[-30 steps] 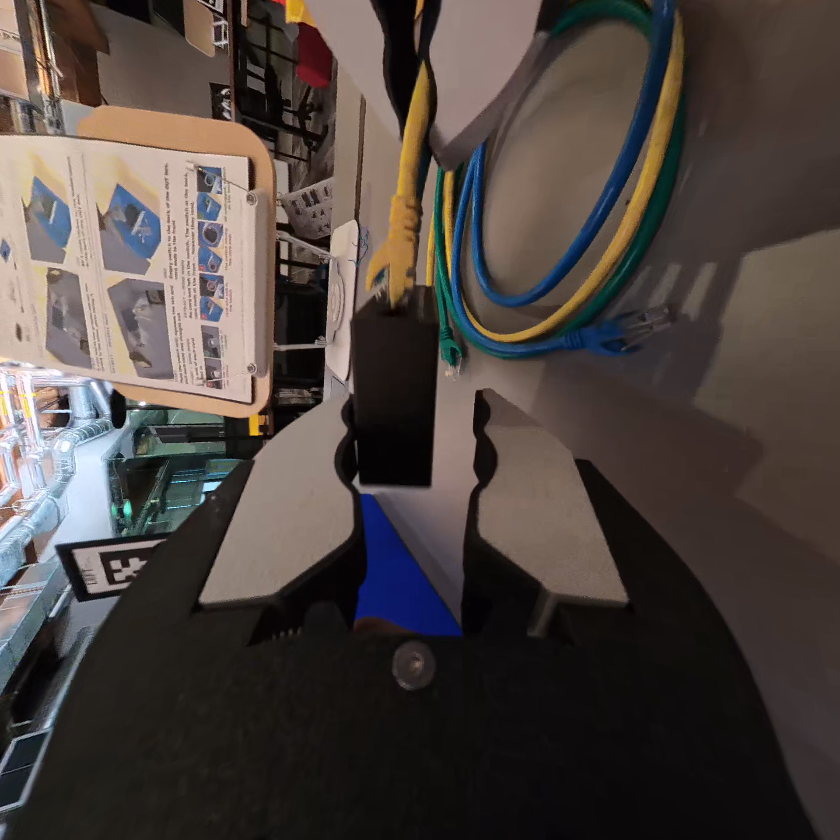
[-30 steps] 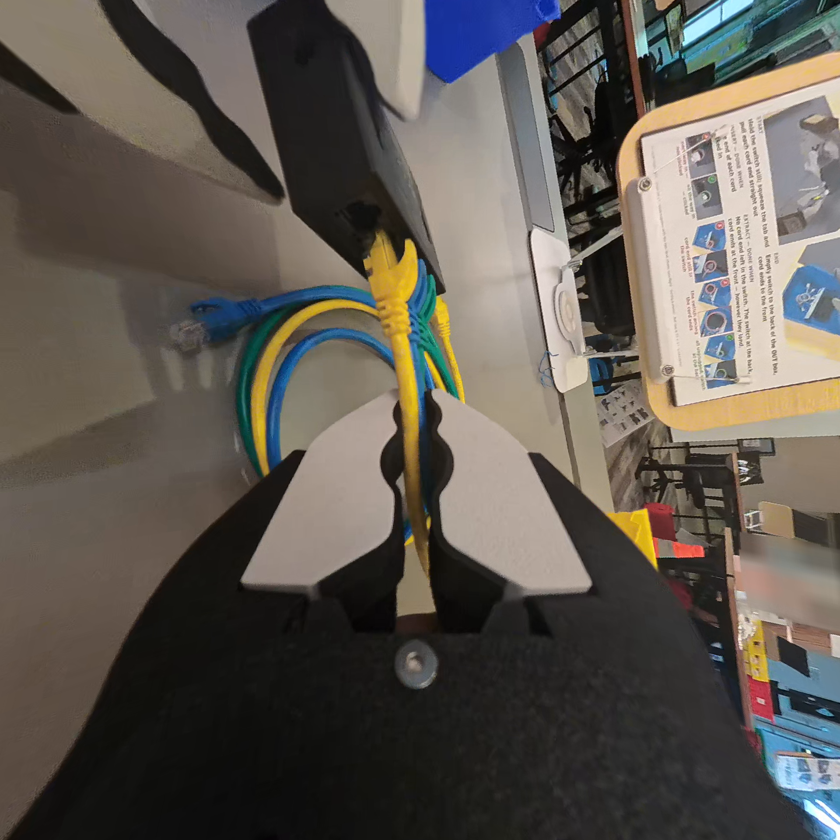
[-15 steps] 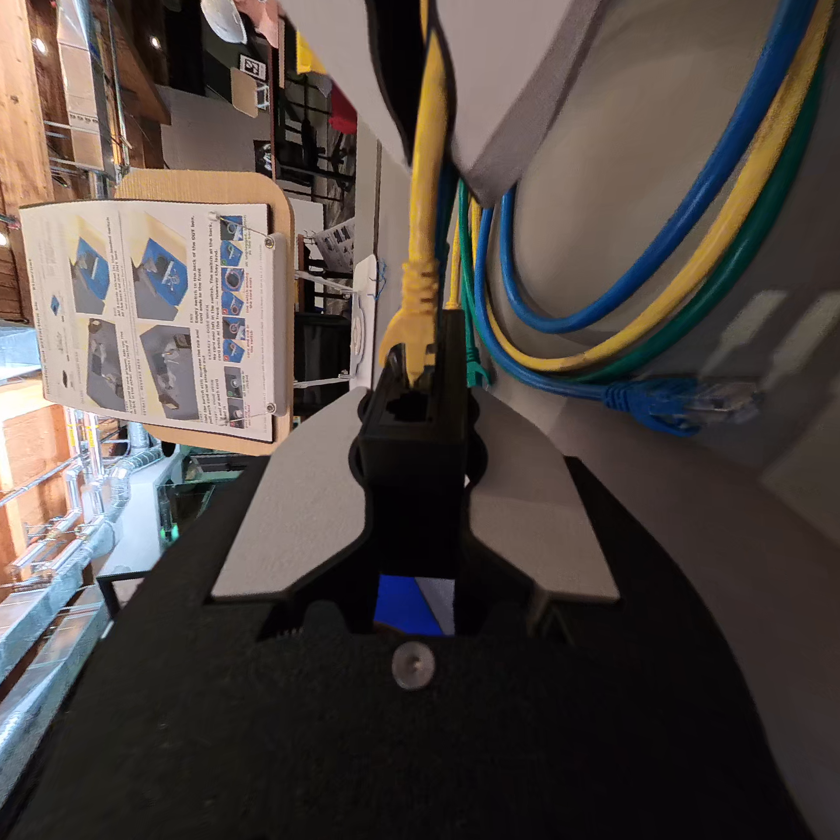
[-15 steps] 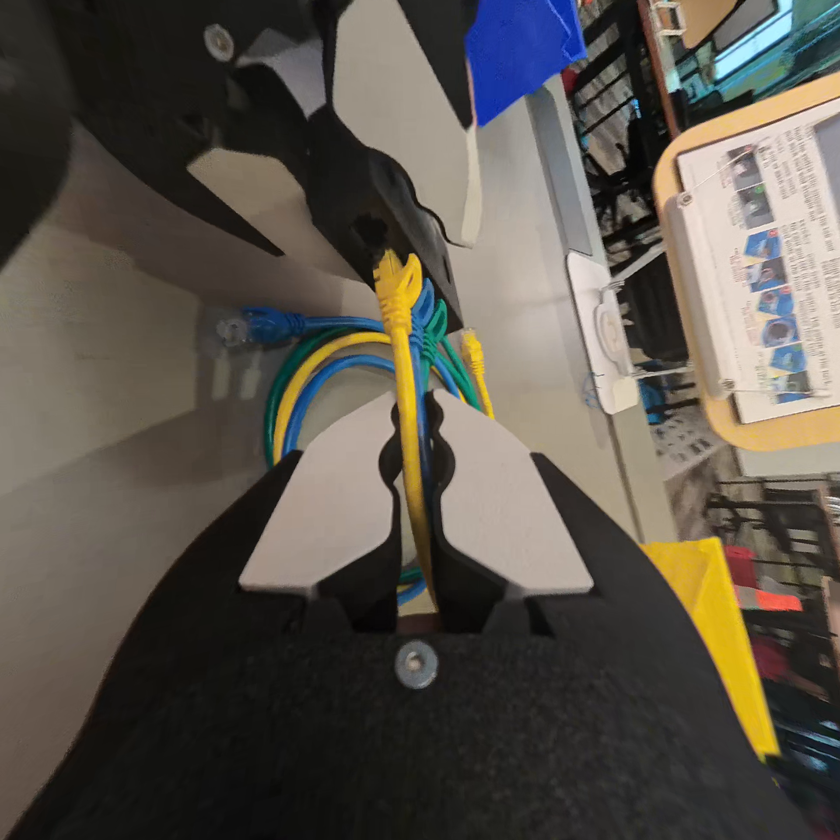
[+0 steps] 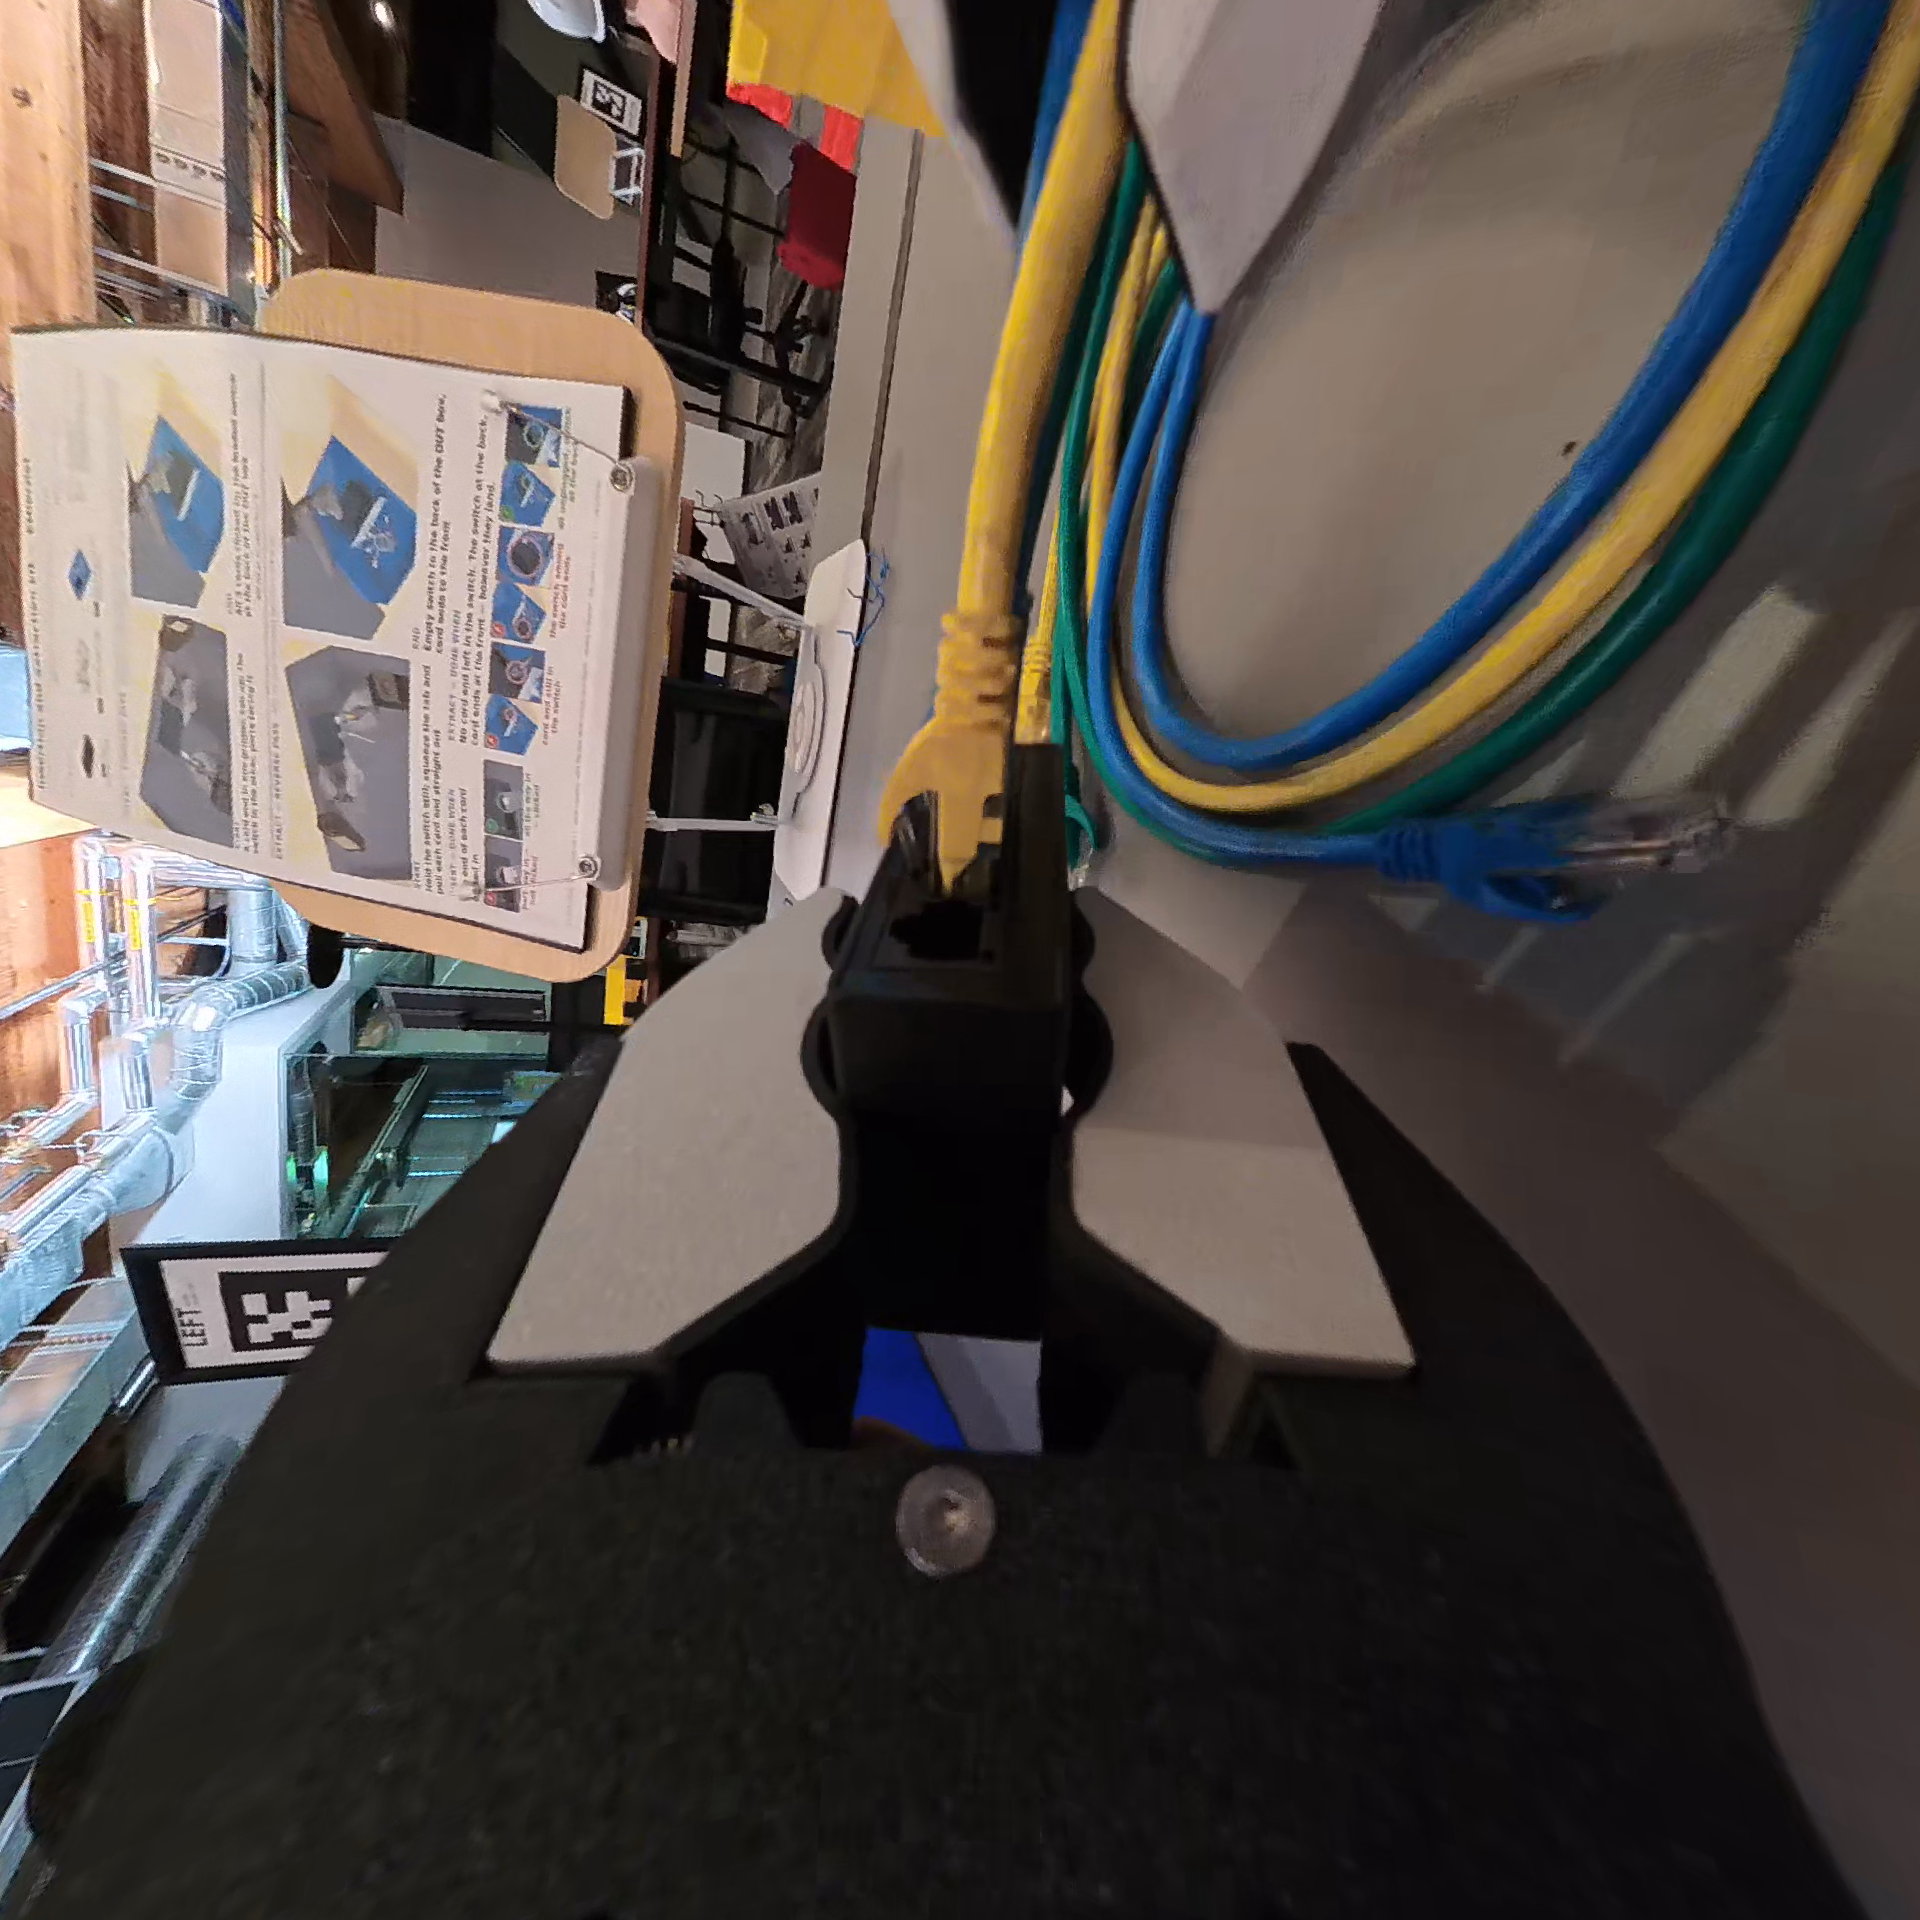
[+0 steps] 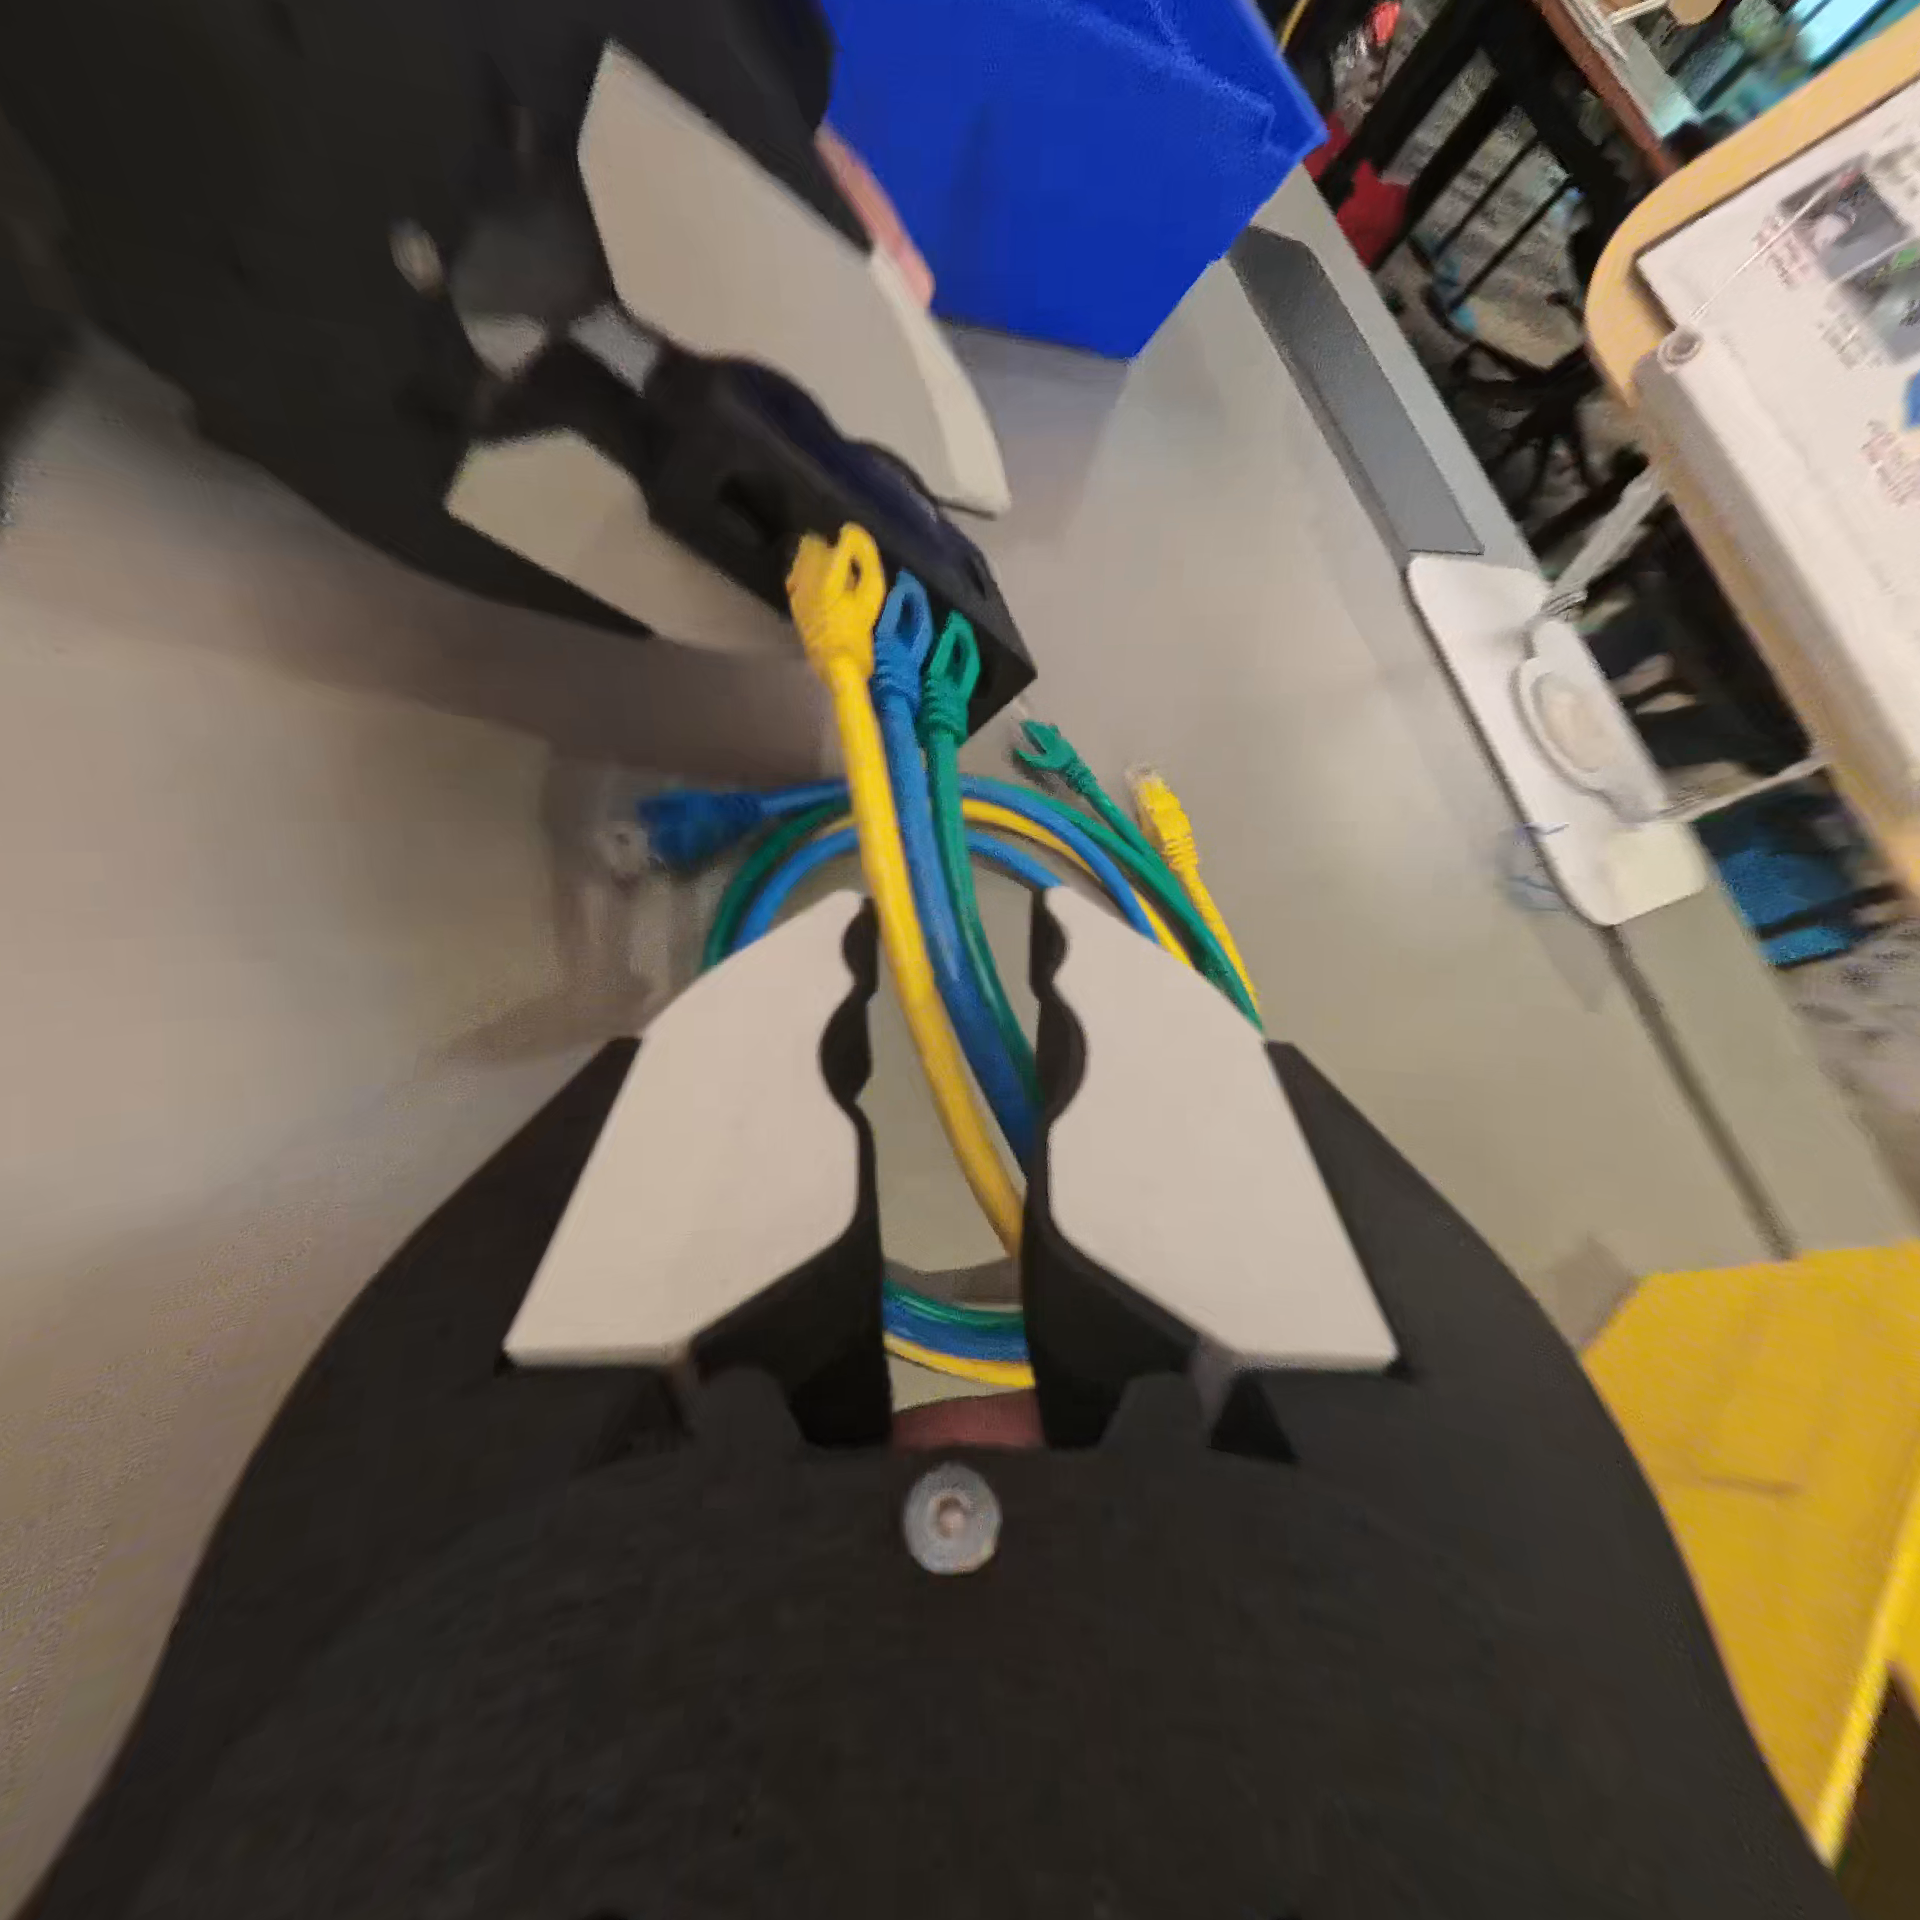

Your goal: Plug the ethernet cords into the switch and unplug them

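Observation:
My left gripper (image 5: 951, 935) is shut on the black switch (image 5: 951, 1091) and holds it tilted above the grey table (image 6: 1195, 623). In the right wrist view the switch (image 6: 935, 561) carries three plugged cords: yellow (image 6: 831, 603), blue (image 6: 899, 644) and green (image 6: 951, 675). My right gripper (image 6: 951, 914) is open, and these cords run loosely between its fingers. Loose plugs lie on the table: blue (image 6: 686, 821), green (image 6: 1049, 753) and yellow (image 6: 1164, 816). The cords coil below (image 5: 1558, 571). One free port (image 5: 940, 935) shows beside the yellow plug (image 5: 961, 748).
A blue bin (image 6: 1039, 156) stands behind the switch. A yellow bin (image 6: 1766, 1455) is at the lower right. A wooden clipboard with an instruction sheet (image 5: 332, 644) stands past the table edge, by a white holder (image 6: 1558, 748).
My left gripper closed on the switch and tilted it up. My right gripper let go of the yellow cord, opened and drew back; the view is blurred by motion.

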The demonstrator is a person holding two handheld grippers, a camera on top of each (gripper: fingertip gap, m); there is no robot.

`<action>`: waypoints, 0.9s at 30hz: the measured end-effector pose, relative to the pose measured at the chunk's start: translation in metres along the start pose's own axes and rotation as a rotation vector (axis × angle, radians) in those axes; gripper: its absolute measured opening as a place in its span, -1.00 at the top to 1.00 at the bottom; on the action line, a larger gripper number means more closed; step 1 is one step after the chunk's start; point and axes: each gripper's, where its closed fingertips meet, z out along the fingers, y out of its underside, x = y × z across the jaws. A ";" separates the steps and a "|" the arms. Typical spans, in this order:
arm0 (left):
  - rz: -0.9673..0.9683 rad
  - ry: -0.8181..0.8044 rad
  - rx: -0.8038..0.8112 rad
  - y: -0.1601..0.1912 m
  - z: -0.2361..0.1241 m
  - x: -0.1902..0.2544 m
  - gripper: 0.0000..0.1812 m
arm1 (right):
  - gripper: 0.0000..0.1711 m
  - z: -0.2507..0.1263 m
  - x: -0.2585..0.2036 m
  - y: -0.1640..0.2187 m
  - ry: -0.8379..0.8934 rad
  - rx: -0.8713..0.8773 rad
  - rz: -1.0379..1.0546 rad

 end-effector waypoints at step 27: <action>-0.049 0.158 -0.059 0.005 -0.014 0.013 0.68 | 0.48 -0.020 -0.021 -0.060 -0.413 0.209 0.184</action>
